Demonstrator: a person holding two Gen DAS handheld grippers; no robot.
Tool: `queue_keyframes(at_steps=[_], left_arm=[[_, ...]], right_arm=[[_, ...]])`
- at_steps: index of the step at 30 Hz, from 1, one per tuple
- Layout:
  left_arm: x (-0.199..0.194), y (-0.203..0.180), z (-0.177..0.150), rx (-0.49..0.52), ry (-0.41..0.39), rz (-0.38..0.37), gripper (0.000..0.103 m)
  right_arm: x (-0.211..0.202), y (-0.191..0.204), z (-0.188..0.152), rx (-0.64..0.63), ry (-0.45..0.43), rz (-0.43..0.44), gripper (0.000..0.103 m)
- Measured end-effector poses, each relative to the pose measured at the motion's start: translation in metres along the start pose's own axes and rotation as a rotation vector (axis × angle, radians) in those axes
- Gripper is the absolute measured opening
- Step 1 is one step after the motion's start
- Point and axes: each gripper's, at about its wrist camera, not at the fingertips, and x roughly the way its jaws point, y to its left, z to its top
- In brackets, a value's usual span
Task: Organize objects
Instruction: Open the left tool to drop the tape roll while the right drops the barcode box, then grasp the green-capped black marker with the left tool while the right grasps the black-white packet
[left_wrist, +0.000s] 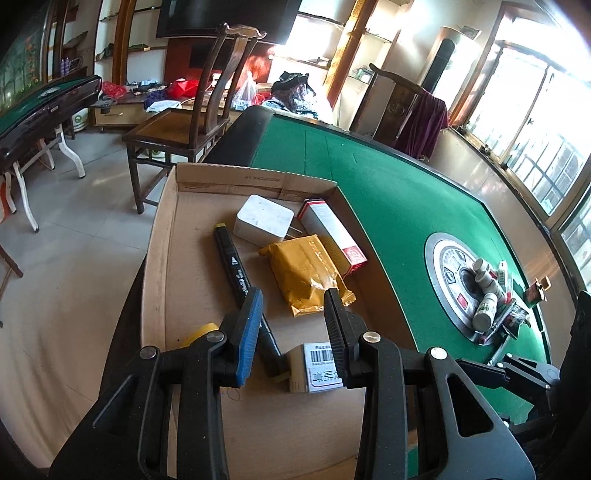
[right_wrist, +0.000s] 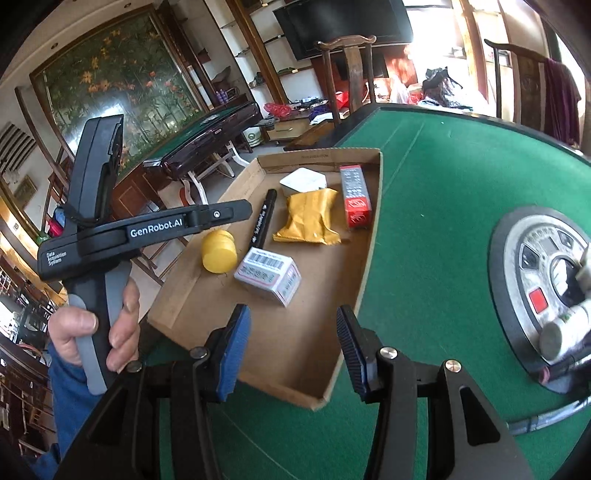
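Six items are counted in the cardboard tray (right_wrist: 334, 373): one black marker (right_wrist: 263, 220), yellow cap (right_wrist: 218, 251), barcoded box (right_wrist: 269, 276), yellow packet (right_wrist: 308, 218), red-white carton (right_wrist: 354, 195), white box (right_wrist: 303, 180). Both the left gripper (left_wrist: 293, 317) and right gripper (right_wrist: 293, 339) are held wide apart, nothing gripped. Pill bottles (left_wrist: 485, 295) are shown clearly only by the left wrist view.

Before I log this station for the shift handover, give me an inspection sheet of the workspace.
Surface: green felt table, round panel at its centre.
Job's things: cardboard tray holds a marker, yellow pouch, red-and-white carton, white box, barcoded box and yellow cap.
Clutter: small bottles and packets piled on the panel.
Grippers: left gripper open over the tray; right gripper open, empty.
Cables: nothing seen.
Surroundings: chairs, second table, shelves, windows.
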Motion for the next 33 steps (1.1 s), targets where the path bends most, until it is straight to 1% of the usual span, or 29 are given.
queue_keyframes(at_steps=[2, 6, 9, 12, 15, 19, 21, 23, 25, 28, 30, 33], left_arm=[[-0.002, -0.01, -0.002, 0.033, -0.013, -0.013, 0.033], [-0.004, -0.036, -0.009, 0.078, -0.025, -0.07, 0.033], [-0.005, -0.071, -0.022, 0.153, -0.017, -0.125, 0.033], [-0.004, -0.107, -0.035, 0.247, -0.002, -0.16, 0.033], [-0.001, -0.141, -0.05, 0.333, 0.026, -0.188, 0.033], [0.007, -0.185, -0.071, 0.427, 0.088, -0.249, 0.033], [0.012, -0.211, -0.081, 0.488, 0.121, -0.265, 0.033], [0.018, -0.24, -0.094, 0.57, 0.148, -0.263, 0.033], [0.024, -0.266, -0.105, 0.656, 0.159, -0.244, 0.033], [0.037, -0.296, -0.112, 0.755, 0.181, -0.226, 0.033], [0.048, -0.307, -0.112, 0.785, 0.204, -0.216, 0.033], [0.068, -0.318, -0.11, 0.793, 0.242, -0.202, 0.033]], right_arm=[[-0.01, -0.008, -0.007, 0.008, -0.002, -0.003, 0.048], [-0.034, -0.033, -0.02, 0.041, -0.027, -0.01, 0.048], [-0.052, -0.057, -0.028, 0.08, -0.048, -0.024, 0.048], [-0.072, -0.084, -0.034, 0.134, -0.069, -0.026, 0.048], [-0.093, -0.107, -0.04, 0.172, -0.096, -0.037, 0.048], [-0.124, -0.134, -0.048, 0.194, -0.147, -0.085, 0.048], [-0.14, -0.147, -0.053, 0.206, -0.177, -0.109, 0.048], [-0.154, -0.164, -0.059, 0.236, -0.197, -0.116, 0.049], [-0.163, -0.179, -0.062, 0.264, -0.207, -0.122, 0.049], [-0.174, -0.196, -0.068, 0.287, -0.216, -0.131, 0.049], [-0.181, -0.205, -0.071, 0.301, -0.225, -0.135, 0.049], [-0.193, -0.215, -0.074, 0.324, -0.247, -0.143, 0.049]])
